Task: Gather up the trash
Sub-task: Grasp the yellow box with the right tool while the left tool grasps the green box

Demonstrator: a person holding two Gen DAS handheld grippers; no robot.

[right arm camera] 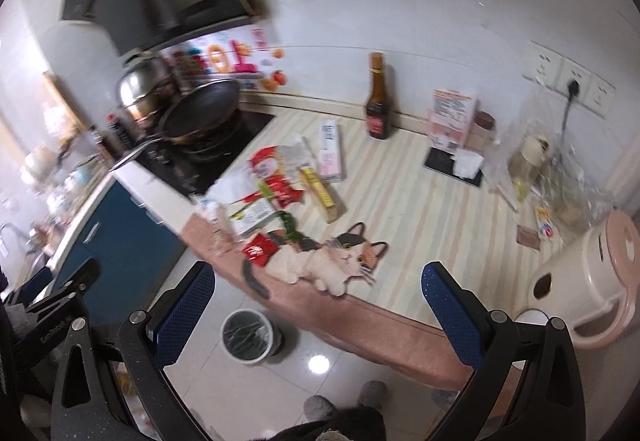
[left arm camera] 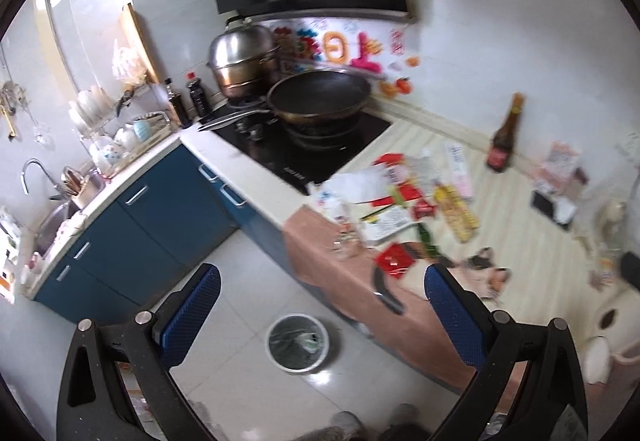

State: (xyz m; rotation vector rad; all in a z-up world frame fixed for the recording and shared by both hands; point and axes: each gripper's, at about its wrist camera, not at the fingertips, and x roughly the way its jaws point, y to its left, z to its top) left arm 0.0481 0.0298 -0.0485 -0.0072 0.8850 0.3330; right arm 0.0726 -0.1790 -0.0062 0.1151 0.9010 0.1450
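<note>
A pile of trash (left arm camera: 396, 197) lies on the striped counter beside the stove: red wrappers, white paper, a yellow box (left arm camera: 456, 215), a green wrapper. It also shows in the right wrist view (right arm camera: 276, 193). A white trash bin (left arm camera: 298, 343) with a dark liner stands on the floor below the counter edge, and shows in the right wrist view (right arm camera: 250, 337). My left gripper (left arm camera: 320, 305) is open and empty, held above the bin. My right gripper (right arm camera: 316, 305) is open and empty, in front of the counter edge.
A wok (left arm camera: 318, 95) and steel pot (left arm camera: 244, 59) sit on the black stove. A dark sauce bottle (right arm camera: 378, 99) stands by the wall. A cat-shaped mat (right arm camera: 332, 261), a pink-white rice cooker (right arm camera: 588, 281), jars and a phone stand on the counter (right arm camera: 400, 177). Blue cabinets (left arm camera: 152, 217) at left.
</note>
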